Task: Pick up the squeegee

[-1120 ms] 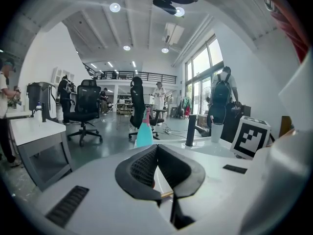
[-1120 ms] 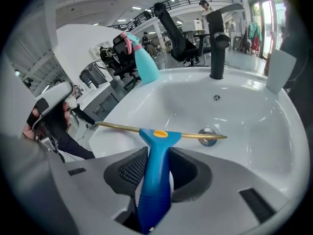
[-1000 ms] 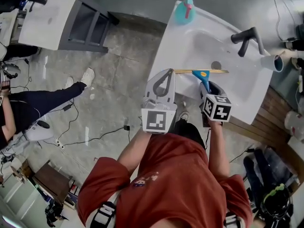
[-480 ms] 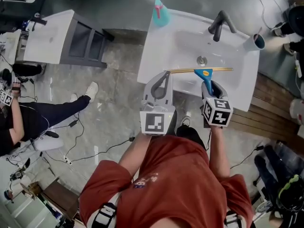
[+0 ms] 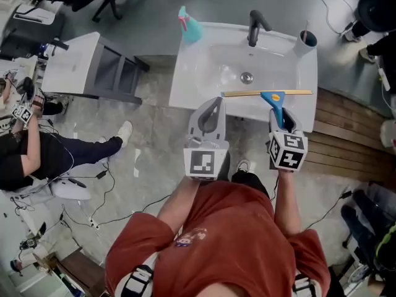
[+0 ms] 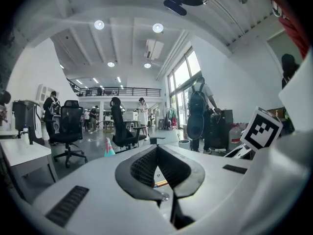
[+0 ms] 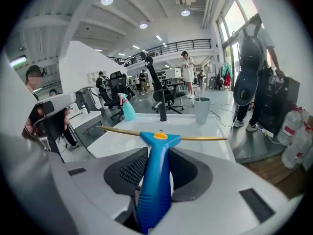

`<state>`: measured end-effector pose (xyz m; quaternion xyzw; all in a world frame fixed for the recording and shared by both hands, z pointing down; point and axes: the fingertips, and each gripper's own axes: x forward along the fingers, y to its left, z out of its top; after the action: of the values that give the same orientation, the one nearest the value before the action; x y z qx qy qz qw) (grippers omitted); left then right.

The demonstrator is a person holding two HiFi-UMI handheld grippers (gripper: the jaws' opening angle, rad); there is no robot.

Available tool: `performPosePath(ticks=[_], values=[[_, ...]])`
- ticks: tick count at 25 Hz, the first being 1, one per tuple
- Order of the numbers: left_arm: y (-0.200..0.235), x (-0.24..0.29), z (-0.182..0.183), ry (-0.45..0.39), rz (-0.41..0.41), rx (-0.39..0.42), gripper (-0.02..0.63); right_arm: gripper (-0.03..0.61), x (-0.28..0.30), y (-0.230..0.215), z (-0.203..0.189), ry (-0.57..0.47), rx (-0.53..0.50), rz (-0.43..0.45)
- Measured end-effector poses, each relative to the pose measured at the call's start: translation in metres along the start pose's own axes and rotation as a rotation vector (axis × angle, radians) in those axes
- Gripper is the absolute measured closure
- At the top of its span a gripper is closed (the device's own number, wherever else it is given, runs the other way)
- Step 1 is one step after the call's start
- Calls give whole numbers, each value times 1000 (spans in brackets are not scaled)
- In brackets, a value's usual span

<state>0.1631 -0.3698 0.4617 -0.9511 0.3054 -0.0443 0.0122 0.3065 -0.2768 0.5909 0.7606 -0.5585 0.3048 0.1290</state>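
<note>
The squeegee [image 5: 276,101] has a blue handle and a long brass-coloured blade [image 5: 247,93]. It hangs in the air over the near edge of the white sink [image 5: 185,85]. My right gripper [image 5: 279,114] is shut on the blue handle [image 7: 155,180], and the blade [image 7: 200,138] lies crosswise beyond the jaws. My left gripper [image 5: 219,99] hovers beside it to the left, shut with its fingertips touching and nothing held. In the left gripper view the jaws [image 6: 157,149] meet at the tip, and a short piece of the blade [image 6: 161,183] shows through the gap.
On the sink stand a teal spray bottle [image 5: 189,27], a black faucet [image 5: 255,25] and a cup [image 5: 305,39]. A white cabinet [image 5: 74,64] stands to the left and a seated person [image 5: 25,159] further left. Cables cross the grey floor; wooden boards [image 5: 346,129] lie to the right.
Both grippers have risen and drawn back from the sink, with the squeegee still in the right one. The basin now lies farther beyond the blade.
</note>
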Motion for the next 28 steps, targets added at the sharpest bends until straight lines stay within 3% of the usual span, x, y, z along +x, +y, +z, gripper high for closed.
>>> performPosePath(ticks=[6, 13, 28], values=[[-49, -32, 27, -47, 9, 10, 595, 436, -63, -36, 3, -111, 1, -31], [-83, -57, 66, -122, 24, 37, 595, 436, -131, -62, 35, -261, -17, -62], [-109, -101, 152, -314, 61, 67, 597, 436, -261, -67, 119, -619, -138, -152]])
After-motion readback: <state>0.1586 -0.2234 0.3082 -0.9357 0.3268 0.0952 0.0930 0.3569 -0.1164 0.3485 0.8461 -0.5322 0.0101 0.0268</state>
